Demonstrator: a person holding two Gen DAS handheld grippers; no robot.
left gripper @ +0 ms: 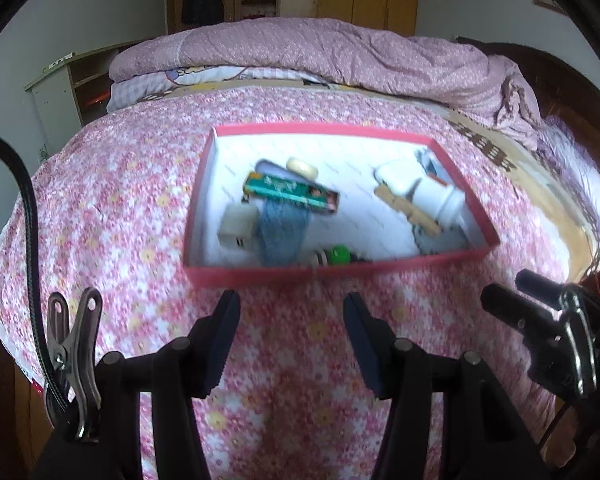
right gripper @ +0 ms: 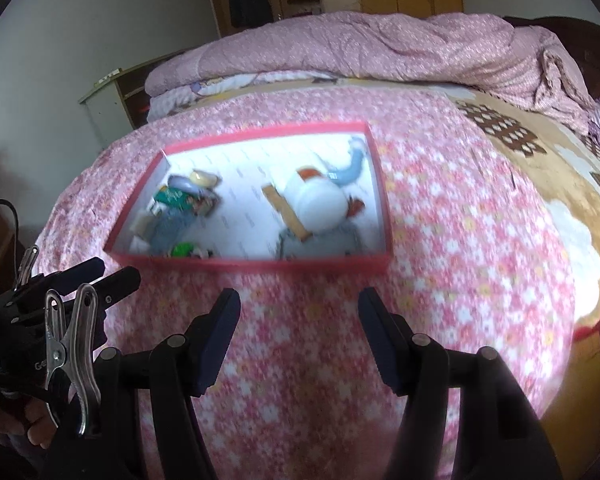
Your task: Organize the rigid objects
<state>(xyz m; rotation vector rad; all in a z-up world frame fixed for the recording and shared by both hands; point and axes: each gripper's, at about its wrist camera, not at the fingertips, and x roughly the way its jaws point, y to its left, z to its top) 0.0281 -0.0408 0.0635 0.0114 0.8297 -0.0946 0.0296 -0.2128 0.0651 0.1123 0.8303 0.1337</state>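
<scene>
Both grippers hang over the bedspread (left gripper: 100, 200), near side of the box (left gripper: 332, 272), touching nothing. Left gripper (left gripper: 292, 308): jaws spread wide, empty. Right gripper (right gripper: 300, 304): same, wide apart, empty.

One red box on the bed, white inside, holding everything.

Left cluster:
- 1 green carton (left gripper: 290, 192), lying flat
- 1 blue cloth (left gripper: 282, 232), partly under the carton
- 1 white cube (left gripper: 238, 226), beside the cloth
- 1 cream oval piece (left gripper: 302, 167), behind the carton
- 1 green cap (left gripper: 338, 255), at the near wall

Right cluster:
- 1 white bottle (left gripper: 436, 200), on its side
- 1 wooden strip (left gripper: 406, 210), touching the bottle
- 1 white case (left gripper: 398, 176), behind it

Frames are motion-blurred; small bits by the green cap and right wall unreadable.
</scene>
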